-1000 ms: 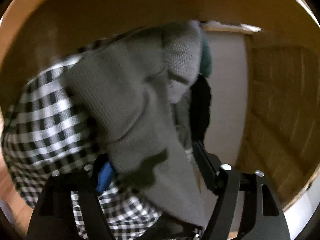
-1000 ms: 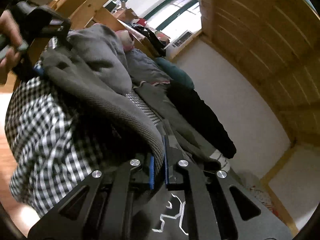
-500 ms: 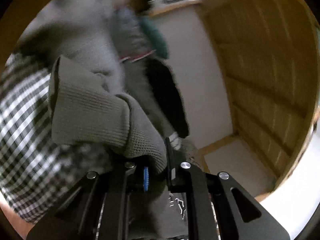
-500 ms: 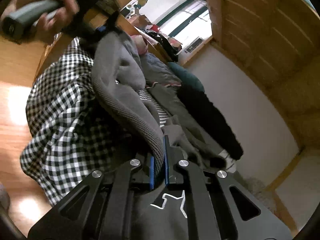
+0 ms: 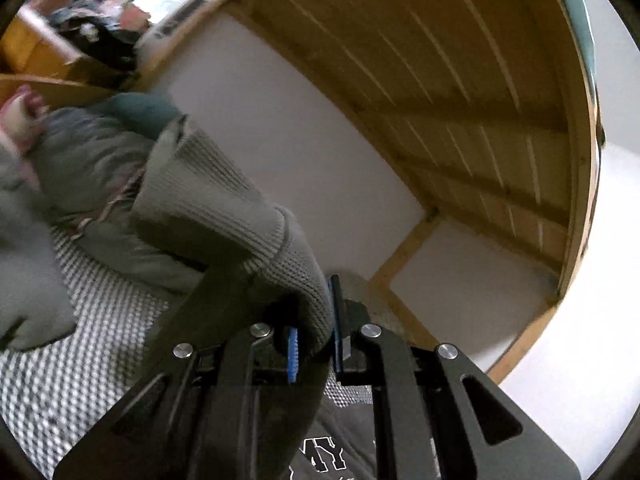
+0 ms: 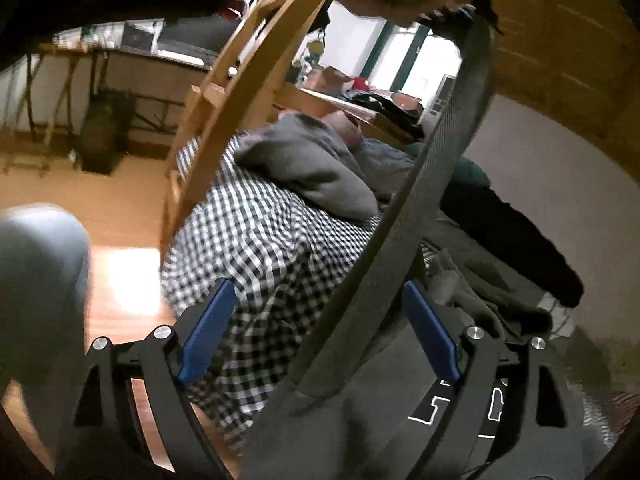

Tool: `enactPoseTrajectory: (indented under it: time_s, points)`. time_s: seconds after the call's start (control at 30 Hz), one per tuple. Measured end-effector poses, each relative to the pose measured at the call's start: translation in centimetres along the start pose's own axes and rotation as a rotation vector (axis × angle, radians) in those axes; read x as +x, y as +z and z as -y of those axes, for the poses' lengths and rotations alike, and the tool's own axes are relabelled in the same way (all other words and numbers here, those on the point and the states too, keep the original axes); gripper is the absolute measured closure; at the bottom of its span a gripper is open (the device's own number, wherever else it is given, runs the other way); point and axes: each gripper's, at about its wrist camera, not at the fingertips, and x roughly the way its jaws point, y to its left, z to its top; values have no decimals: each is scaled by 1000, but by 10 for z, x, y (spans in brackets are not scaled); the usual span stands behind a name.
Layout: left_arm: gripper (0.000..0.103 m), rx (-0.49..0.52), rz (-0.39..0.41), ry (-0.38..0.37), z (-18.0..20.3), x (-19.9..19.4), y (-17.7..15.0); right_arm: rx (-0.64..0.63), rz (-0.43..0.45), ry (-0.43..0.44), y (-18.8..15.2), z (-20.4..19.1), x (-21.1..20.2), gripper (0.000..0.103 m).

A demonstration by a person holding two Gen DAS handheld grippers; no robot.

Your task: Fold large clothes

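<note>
the checked cloth (image 6: pixel 256 248) lies at the left, piled clothes on it. the left gripper (image 5: pixel 314 344) pinches the grey knit garment's (image 5: pixel 224 216) edge, lifted above the pile. the right gripper (image 6: pixel 316 320) has just been opening, its 2 blue pads (image 6: pixel 208 328) spread wide; the garment's taut strip (image 6: pixel 420 184) runs up between them, unpressed.

The left gripper (image 5: pixel 314 332) pinches a grey knit sweater (image 5: pixel 224 216) above a checked sheet (image 5: pixel 80 360); blurred clothes, perhaps a jacket (image 5: pixel 84 168), lie behind.
</note>
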Motion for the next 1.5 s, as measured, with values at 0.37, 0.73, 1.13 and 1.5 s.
enactPoseTrajectory:
  time_s: [0.37,0.73,1.13,1.5]
  points:
    - [92,109,-206,-78,39,130,-111,480,-108,-198,-55,213,-139,7]
    - [92,34,-538,41,6,269,-305,794,-185,-380,-136,304,-196,3]
    - [88,198,-573,186,15,281,-356,919,-639,-259,-153,408,-32,4]
    - [61,168,-462,111,37,215,-335,1040,-638,-130,-187,397,9,84]
